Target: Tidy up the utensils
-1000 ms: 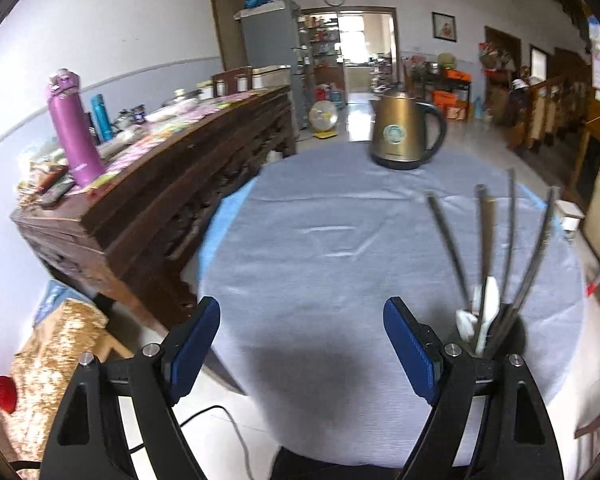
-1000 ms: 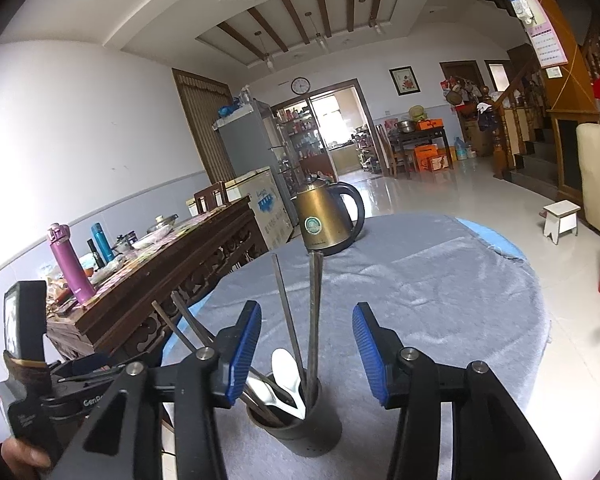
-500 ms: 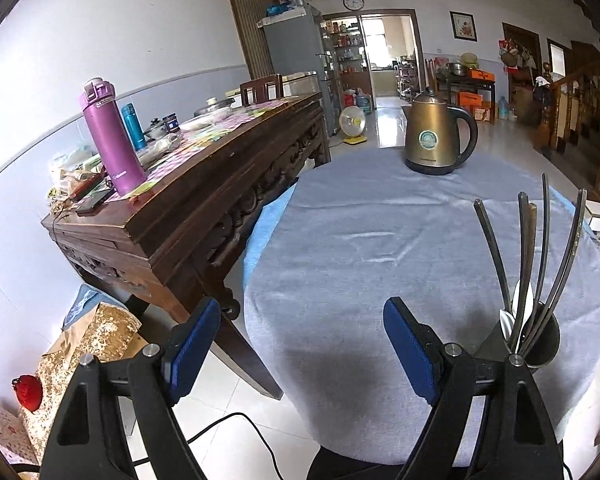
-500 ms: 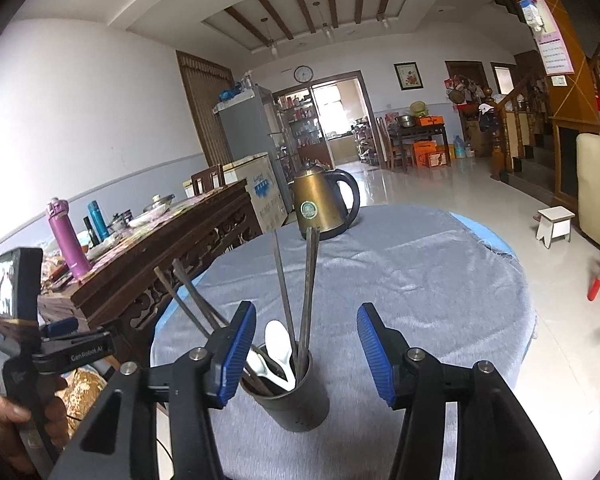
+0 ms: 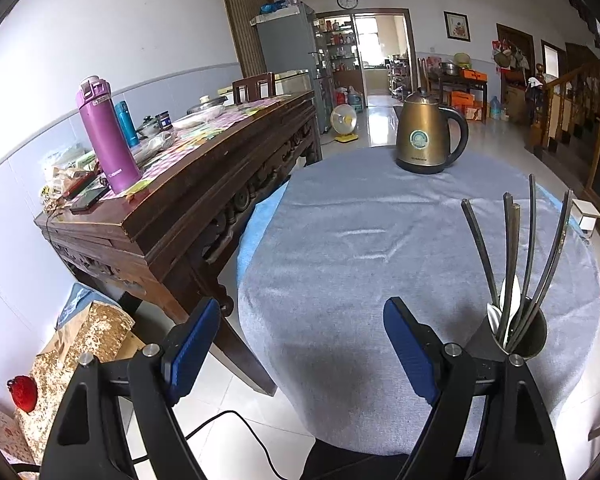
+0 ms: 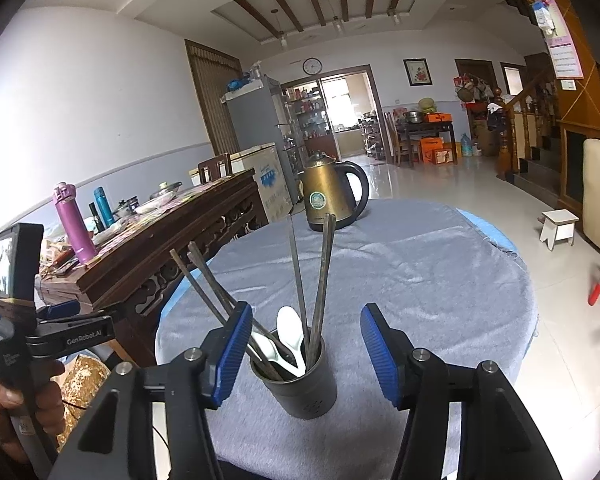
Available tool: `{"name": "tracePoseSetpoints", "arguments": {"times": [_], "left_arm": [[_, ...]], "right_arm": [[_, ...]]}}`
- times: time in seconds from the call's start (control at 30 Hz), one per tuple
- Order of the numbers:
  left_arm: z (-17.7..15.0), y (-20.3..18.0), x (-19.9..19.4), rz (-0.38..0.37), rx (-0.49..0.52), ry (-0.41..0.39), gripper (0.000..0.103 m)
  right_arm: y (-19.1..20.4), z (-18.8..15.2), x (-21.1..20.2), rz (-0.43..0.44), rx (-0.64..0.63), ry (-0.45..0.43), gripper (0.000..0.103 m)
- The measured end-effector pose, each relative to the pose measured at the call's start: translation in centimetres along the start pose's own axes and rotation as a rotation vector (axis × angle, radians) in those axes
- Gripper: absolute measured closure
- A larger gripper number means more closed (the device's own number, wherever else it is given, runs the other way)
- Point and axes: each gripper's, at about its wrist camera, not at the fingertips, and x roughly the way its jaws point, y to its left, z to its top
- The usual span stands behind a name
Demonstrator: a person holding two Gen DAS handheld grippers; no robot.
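A dark grey utensil holder (image 6: pixel 300 388) stands near the front edge of the round grey-clothed table (image 6: pixel 440 280). It holds several dark chopsticks (image 6: pixel 322 276) and white spoons (image 6: pixel 292 330). My right gripper (image 6: pixel 306 354) is open and empty, its blue pads on either side of the holder, just in front of it. In the left wrist view the holder (image 5: pixel 526 334) sits at the right. My left gripper (image 5: pixel 302 346) is open and empty, held off the table's near-left edge.
A bronze electric kettle (image 5: pixel 426 138) stands at the table's far side. A dark wooden sideboard (image 5: pixel 172 196) with a purple flask (image 5: pixel 106 136) and clutter stands left of the table. A small white stool (image 6: pixel 558 226) is on the floor at the right.
Both grippers have drawn back and away from the table, so more of the table and sideboard shows. Both stay open. The holder and its utensils have not moved.
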Motion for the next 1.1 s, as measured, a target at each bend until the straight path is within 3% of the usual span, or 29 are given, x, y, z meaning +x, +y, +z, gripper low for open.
{"name": "tracePoseSetpoints", "arguments": {"times": [0.1, 1.1], "left_arm": [[0.0, 0.3, 0.0, -0.011, -0.015, 0.004, 0.019], [-1.3, -0.5, -2.1, -0.073, 0.021, -0.014, 0.019]], "right_arm": [[0.4, -0.1, 0.1, -0.001, -0.008, 0.004, 0.038], [1.5, -1.6, 0.5, 0.007, -0.027, 0.08, 0.037]]}}
